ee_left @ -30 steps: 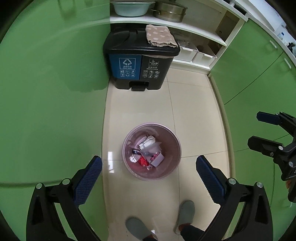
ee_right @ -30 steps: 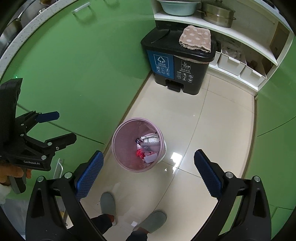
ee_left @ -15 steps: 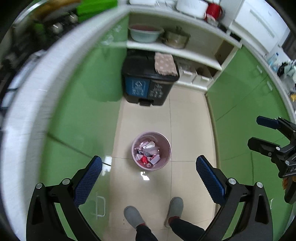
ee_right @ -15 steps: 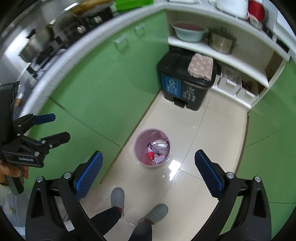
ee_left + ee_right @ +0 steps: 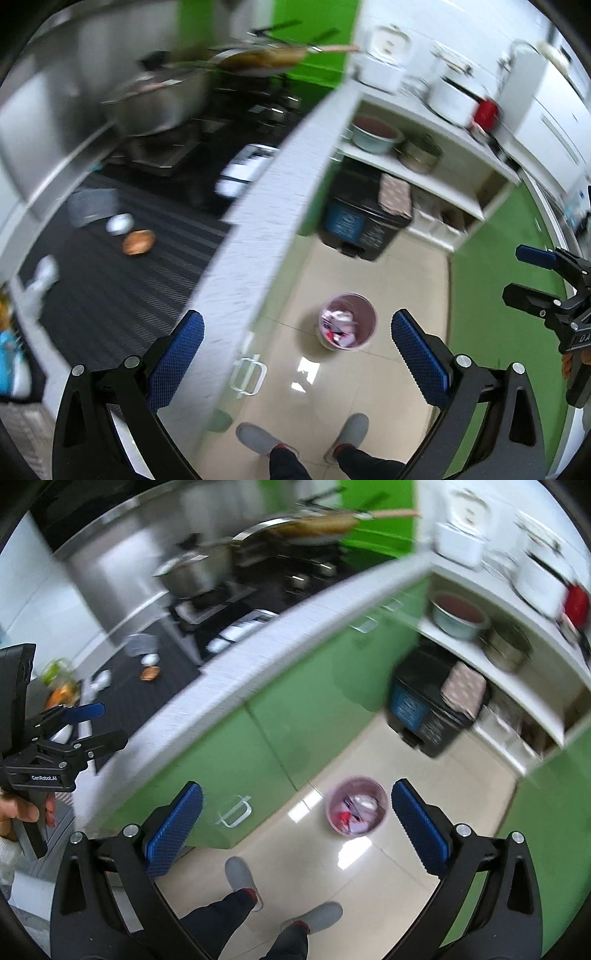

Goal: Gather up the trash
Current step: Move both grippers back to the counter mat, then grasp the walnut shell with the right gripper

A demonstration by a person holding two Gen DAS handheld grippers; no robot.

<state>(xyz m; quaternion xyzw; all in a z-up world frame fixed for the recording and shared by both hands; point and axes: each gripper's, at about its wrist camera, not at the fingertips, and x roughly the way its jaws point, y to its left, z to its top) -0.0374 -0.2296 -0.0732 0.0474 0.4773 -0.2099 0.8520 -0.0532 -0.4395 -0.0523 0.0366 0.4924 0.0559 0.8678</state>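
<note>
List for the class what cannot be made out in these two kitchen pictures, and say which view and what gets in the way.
- Pink bin contents: both views, too small to name single pieces.
- Stove pots: both views, motion blur.
- Black bin labels: both views, blurred, unreadable.
- Small countertop scraps: left wrist view, blurred, kind unclear.
- Right tongs: left wrist view, cut off by the edge.
</note>
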